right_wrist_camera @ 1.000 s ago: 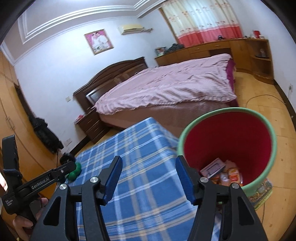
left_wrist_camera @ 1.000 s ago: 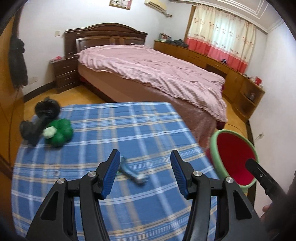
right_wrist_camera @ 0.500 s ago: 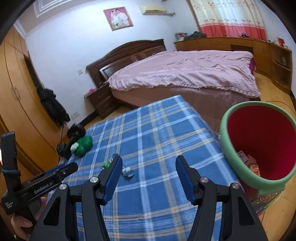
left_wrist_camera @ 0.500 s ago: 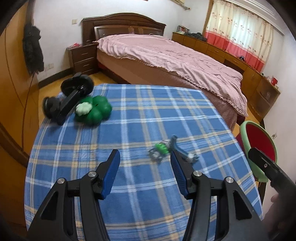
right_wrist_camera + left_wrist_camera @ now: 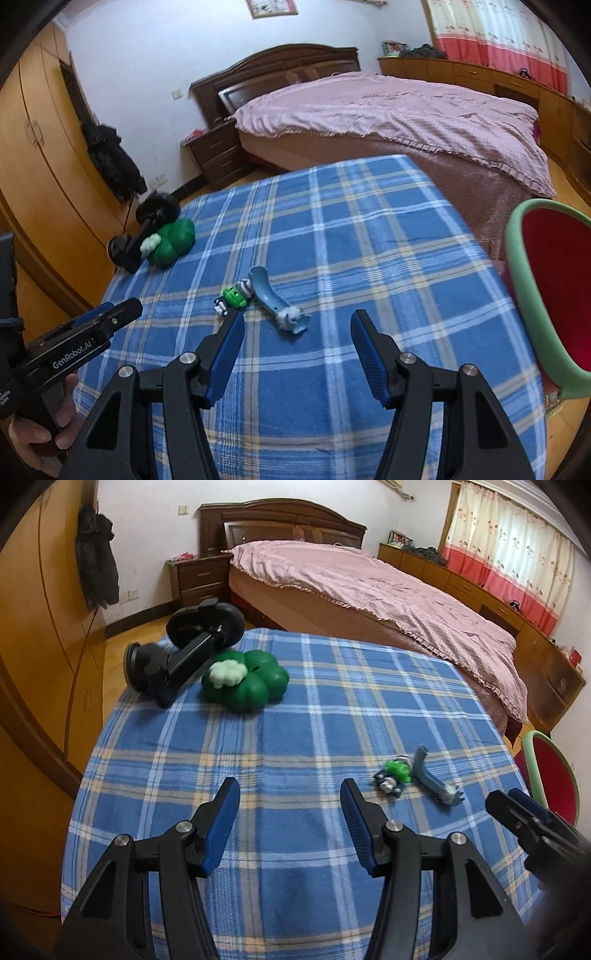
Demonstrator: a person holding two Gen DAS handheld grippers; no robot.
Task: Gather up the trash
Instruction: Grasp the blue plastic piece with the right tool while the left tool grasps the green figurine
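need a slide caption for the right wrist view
Open right claw above a plaid table, small blue and green scraps ahead, red bin at right.

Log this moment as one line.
left tongs open, empty | right tongs open, empty | blue scrap on tablecloth | bin right

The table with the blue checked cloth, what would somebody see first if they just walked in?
Probably the blue plaid tablecloth itself, with a small pale blue plastic piece and a little green toy lying side by side near its middle. At the far left corner sits a dark green clover-shaped object beside a black stand. A red bin with a green rim stands off the right edge.
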